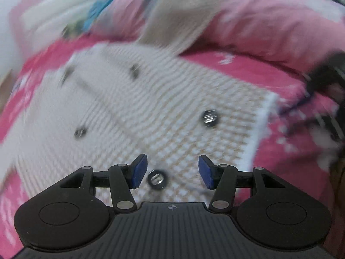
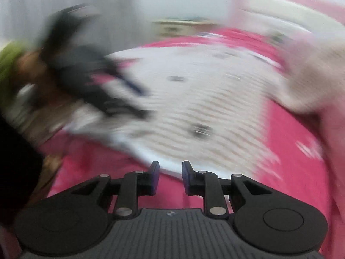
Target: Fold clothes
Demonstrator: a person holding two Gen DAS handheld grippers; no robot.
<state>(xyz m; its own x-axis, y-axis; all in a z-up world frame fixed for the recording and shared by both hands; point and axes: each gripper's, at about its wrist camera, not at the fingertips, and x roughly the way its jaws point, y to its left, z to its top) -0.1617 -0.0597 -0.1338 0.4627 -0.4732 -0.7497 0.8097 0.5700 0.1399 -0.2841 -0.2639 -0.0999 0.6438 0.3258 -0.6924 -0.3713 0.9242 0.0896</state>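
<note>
Knit cardigan (image 1: 120,112), white, ribbed, dark round buttons (image 1: 209,118), spread flat on pink bedspread (image 1: 254,69). Left gripper (image 1: 170,171) above hem: jaws half open, nothing gripped. Right gripper (image 2: 170,178) at garment edge: jaws slightly parted, empty. Crumpled pink and beige clothing (image 1: 269,21) behind.

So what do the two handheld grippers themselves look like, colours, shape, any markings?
Both look alike. The left gripper and right gripper have matte black linkage arms with silver pivot pins, blue pads on the fingers, two round black side housings, and a ribbed dark grey centre plate with a small cross-shaped mark. In the right wrist view, a blurred green sleeve shows at the left edge.
</note>
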